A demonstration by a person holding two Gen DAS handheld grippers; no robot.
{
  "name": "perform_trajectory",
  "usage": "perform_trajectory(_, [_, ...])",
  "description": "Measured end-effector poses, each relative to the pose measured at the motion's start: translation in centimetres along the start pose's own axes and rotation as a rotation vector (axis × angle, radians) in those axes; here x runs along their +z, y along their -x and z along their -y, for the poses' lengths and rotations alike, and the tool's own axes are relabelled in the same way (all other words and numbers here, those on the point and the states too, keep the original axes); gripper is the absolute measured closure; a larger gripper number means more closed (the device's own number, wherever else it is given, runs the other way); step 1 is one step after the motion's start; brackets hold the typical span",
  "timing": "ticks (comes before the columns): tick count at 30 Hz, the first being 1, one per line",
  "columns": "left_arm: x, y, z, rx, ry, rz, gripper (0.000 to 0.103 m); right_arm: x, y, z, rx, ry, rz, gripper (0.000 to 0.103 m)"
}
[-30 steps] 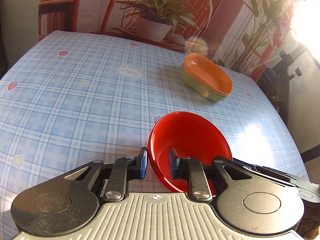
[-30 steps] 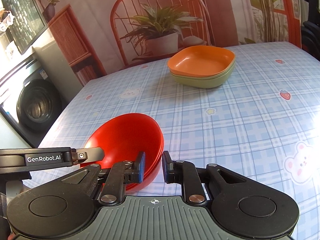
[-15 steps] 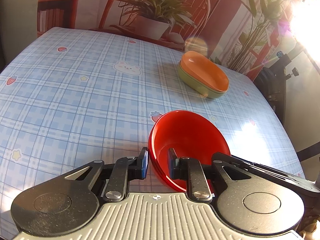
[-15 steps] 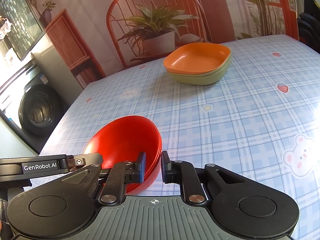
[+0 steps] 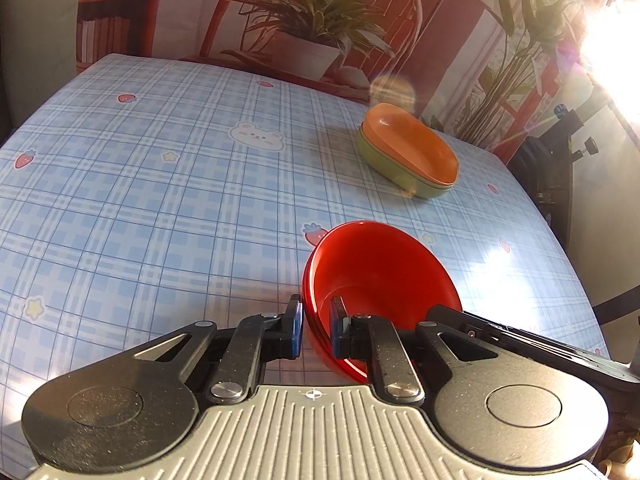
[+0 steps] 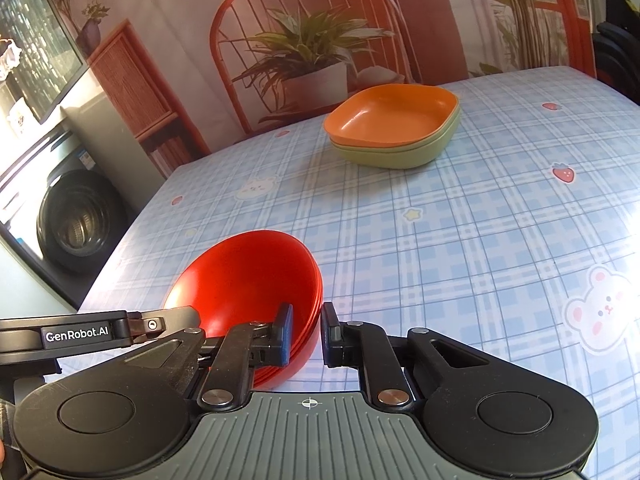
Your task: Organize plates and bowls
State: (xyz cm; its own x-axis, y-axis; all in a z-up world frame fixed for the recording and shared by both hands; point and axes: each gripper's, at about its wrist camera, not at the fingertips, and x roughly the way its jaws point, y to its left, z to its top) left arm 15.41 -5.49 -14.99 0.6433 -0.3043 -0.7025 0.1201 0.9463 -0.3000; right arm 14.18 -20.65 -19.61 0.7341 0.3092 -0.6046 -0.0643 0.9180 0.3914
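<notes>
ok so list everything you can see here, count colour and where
red bowls: a nested stack, count unclear, red, near table edge, both grippers on the rim
orange plate: one, orange, nested in the green plate, far side
green plate: one, pale green, under the orange plate
tablecloth: one, blue plaid with bears and strawberries, covering the table
washing machine: one, dark, on the floor beyond the table
left gripper: one, black, shut on the bowl rim
right gripper: one, black, astride the opposite rim
</notes>
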Motion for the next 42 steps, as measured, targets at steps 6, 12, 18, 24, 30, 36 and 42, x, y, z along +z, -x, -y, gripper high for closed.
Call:
perform_trajectory(6, [1.7, 1.6, 1.1, -0.053, -0.016, 0.034, 0.089, 2.2, 2.0, -0.1, -0.008, -0.003, 0.048, 0.092])
perform_trajectory(12, [4.9, 3.8, 3.9, -0.053, -0.082, 0.091, 0.089, 6.8, 4.6, -0.7, 0.013, 0.011, 0.114, 0.092])
perform_trajectory(18, [8.7, 6.5, 6.1, -0.083, -0.124, 0.184, 0.088, 11.9, 6.5, -1.0, 0.045, 0.032, 0.186, 0.092])
perform_trajectory(24, [11.7, 7.0, 7.3, -0.075, -0.16, 0.236, 0.088, 15.8, 6.9, -1.8, 0.05, 0.082, 0.251, 0.092])
perform_trajectory(30, [14.0, 5.2, 7.5, -0.062, -0.166, 0.237, 0.088, 18.2, 5.0, -1.7, 0.04, 0.1, 0.277, 0.092])
perform_trajectory(36, [15.1, 2.0, 7.0, -0.091, -0.18, 0.2, 0.088, 18.7, 2.0, -0.1, 0.008, 0.087, 0.24, 0.092])
perform_trajectory(42, [16.1, -3.0, 7.2, -0.103, -0.186, 0.115, 0.088, 18.9, -0.8, 2.9, -0.035, 0.047, 0.211, 0.092])
